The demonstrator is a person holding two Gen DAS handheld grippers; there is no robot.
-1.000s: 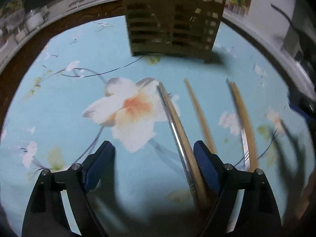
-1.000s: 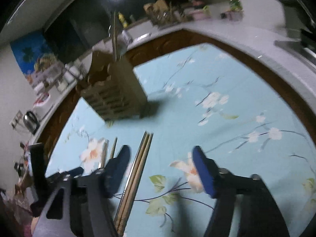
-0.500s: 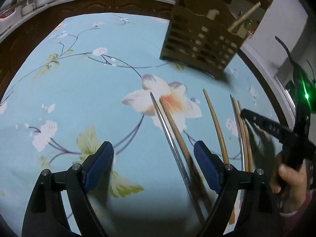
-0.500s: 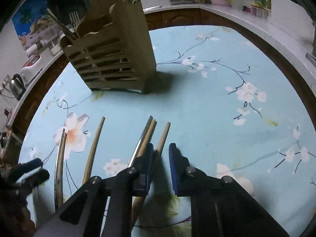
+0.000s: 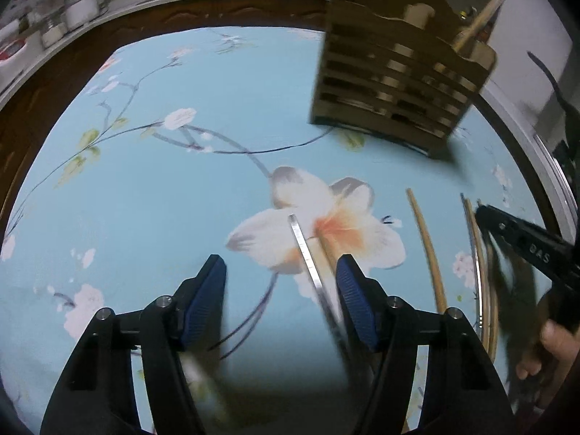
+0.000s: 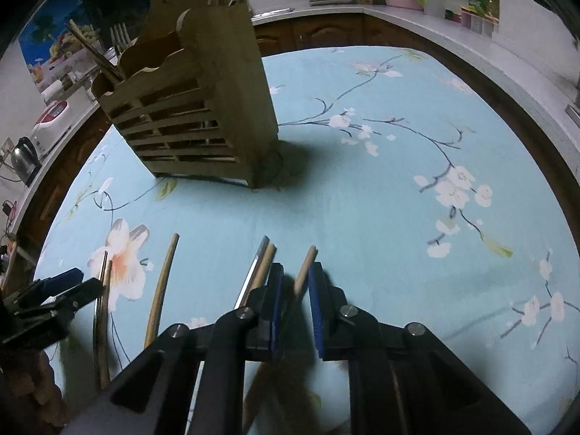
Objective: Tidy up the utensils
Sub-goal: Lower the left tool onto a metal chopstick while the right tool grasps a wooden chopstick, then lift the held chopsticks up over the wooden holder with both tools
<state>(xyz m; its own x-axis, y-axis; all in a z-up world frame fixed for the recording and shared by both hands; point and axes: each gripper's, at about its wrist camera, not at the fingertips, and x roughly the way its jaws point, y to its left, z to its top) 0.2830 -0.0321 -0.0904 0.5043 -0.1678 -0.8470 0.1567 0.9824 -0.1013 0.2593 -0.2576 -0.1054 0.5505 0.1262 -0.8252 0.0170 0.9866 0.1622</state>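
Observation:
A slatted wooden utensil holder stands on the blue floral cloth; it also shows in the left wrist view. Several chopsticks lie on the cloth in front of it. My right gripper is shut on a wooden chopstick, whose tip sticks out past the pads. A metal and a wooden chopstick lie just left of it. My left gripper is open, low over a metal chopstick and a wooden one that lie near its right pad. Another wooden chopstick lies further right.
The blue floral cloth covers a table with a dark wooden rim. A countertop behind holds jars, a kettle and dishes. The right gripper shows at the right edge of the left wrist view.
My right gripper has closed from wide open onto the wooden chopstick. My left gripper has shifted over the cloth and narrowed somewhat while staying open; the metal chopstick now lies between its pads.

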